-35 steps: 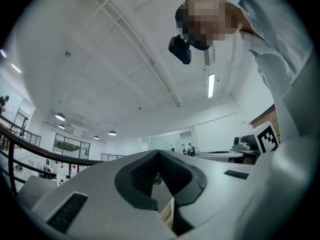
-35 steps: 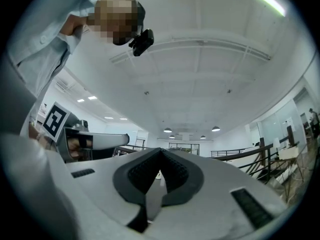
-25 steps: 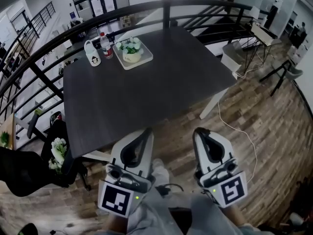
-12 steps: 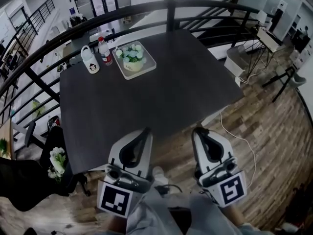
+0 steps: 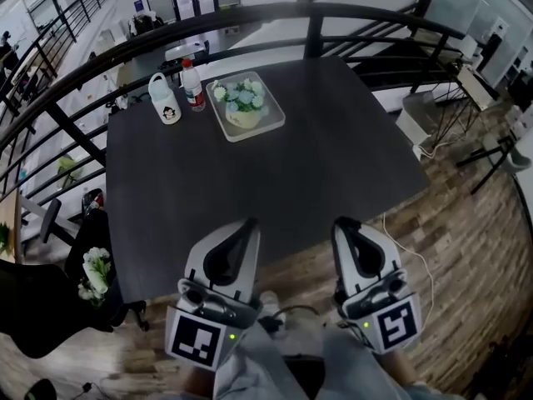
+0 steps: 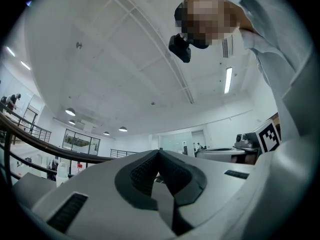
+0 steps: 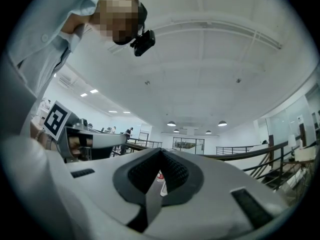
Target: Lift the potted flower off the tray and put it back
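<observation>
Bottle [image 5: 193,88] & jug [image 5: 166,100] nr tray [image 5: 255,132]

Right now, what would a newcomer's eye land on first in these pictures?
The left gripper and right gripper loom at the bottom of the head view, both shut and empty. Across the dark table, the potted flower sits in its tray near the far edge, beside a bottle.

Left tool [image 5: 223,257] and right tool [image 5: 360,252] shut, empty, side by side
</observation>
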{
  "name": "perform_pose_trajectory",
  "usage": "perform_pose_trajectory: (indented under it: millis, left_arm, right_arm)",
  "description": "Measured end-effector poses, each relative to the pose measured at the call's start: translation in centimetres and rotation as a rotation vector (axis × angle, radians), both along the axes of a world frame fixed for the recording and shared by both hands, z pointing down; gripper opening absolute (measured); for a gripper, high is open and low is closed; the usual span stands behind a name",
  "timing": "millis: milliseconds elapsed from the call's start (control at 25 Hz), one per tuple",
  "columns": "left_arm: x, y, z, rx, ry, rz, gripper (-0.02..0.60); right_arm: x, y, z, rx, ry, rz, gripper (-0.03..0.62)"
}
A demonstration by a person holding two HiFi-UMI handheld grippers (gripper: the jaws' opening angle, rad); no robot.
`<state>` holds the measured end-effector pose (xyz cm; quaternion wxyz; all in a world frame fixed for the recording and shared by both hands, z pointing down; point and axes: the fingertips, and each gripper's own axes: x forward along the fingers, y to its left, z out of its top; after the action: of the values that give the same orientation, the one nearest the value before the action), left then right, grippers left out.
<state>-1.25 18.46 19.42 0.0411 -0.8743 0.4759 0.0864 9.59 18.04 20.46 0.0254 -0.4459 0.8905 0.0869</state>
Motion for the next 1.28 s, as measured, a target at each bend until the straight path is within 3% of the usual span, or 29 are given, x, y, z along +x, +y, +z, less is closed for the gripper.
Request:
perform_pose_trajectory:
  millis: [600, 1280]
  left_arm:
    - [-2.1, -2.9, 0.5, -0.014, -0.007, -0.087, -0.002]
    - [0.9, -11.6, 0.2, -0.035, -0.019, -0.238, -0.002]
  right_arm:
    - [-1.4, -4.2, 0.5, -0.002, 0.001, -0.067, 0.003]
    - [2.0, -16.3, 0.1, -0.03, -0.068, -0.157, 0.003]
